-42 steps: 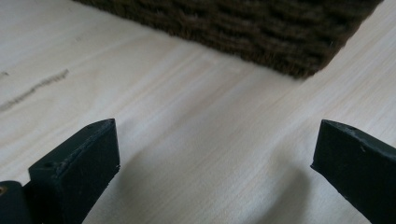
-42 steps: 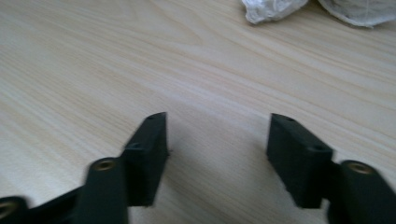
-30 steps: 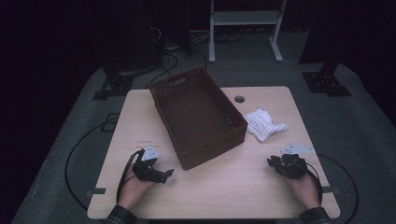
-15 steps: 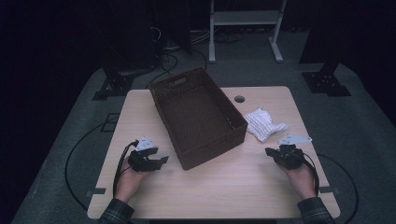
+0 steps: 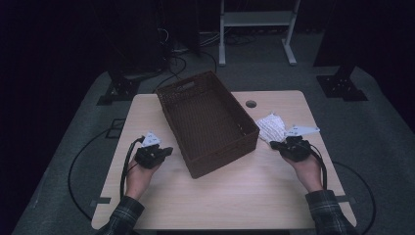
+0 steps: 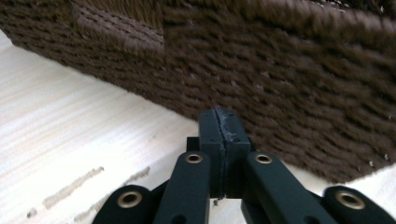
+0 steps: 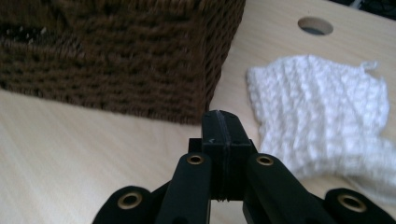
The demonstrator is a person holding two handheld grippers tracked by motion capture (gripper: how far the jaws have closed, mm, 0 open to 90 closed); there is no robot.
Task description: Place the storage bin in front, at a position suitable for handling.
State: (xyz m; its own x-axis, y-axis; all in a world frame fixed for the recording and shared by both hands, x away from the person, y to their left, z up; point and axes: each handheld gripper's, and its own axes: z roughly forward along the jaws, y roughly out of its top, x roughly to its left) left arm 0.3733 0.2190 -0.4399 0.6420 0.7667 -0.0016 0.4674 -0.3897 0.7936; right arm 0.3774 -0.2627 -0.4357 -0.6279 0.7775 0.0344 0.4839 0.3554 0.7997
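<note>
1. The white knitted cloth [image 5: 270,128] lies on the right side of the table [image 5: 244,200], just right of the brown woven basket [image 5: 208,122], and the right gripper [image 5: 280,146] sits at its near edge.
2. From above, the cloth's long axis runs from the near right to the far left, and its far tip points toward the round hole [image 5: 251,104] in the tabletop.
3. In the right gripper view the cloth [image 7: 322,121] is ribbed, chunky and crumpled flat, with a loose thread end at one far corner; its near part spreads wider than its far part.
4. The right gripper [image 7: 223,122] has its jaws pressed together with nothing between them; its tip aims at the bare wood between the basket's corner [image 7: 140,60] and the cloth.
5. The left gripper [image 5: 165,151], on the left side of the table, has just been closing; its jaws now meet with nothing between them.
6. In the left gripper view it [image 6: 223,120] points straight at the basket's woven side wall [image 6: 280,79], very near; I cannot tell whether it touches.
7. The basket stands at an angle, long axis running near right to far left, with a handle slot in its far end wall.
8. There is open room on the wide bare strip of table near the person, between the two hands.
9. The cloth has a narrow strip of wood between it and the table's right edge, and the basket wall on its left.
</note>
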